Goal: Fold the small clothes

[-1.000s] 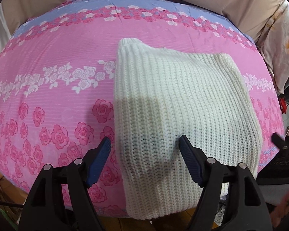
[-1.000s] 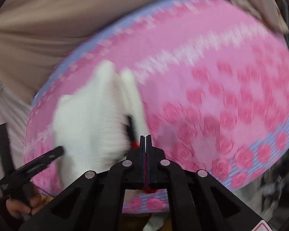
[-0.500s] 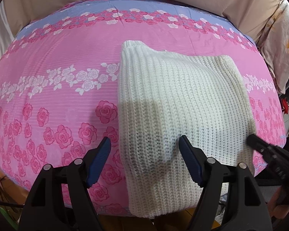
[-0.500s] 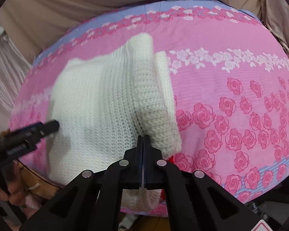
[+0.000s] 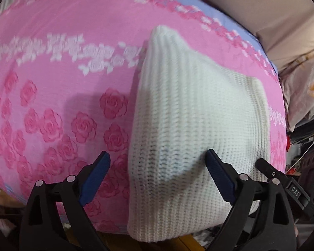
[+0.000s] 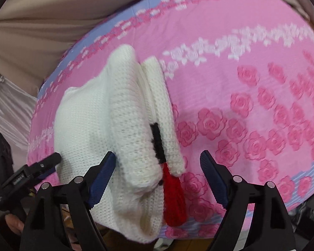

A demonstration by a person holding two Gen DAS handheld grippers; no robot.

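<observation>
Left tongs (image 5: 157,174) stand wide apart, having just opened further, over the near left part of the folded white knit sweater (image 5: 196,113), pads apparently clear of it. Right tongs (image 6: 158,175) have just sprung wide; the sweater's folded edge with its red trim (image 6: 174,196) lies between the jaws, seemingly ungripped. The sweater rests at the near edge of the pink rose-print bedsheet (image 5: 52,67). Beige fabric (image 6: 41,10) lies beyond.

Folded sweater (image 5: 194,121) on bedsheet (image 5: 58,79)
</observation>
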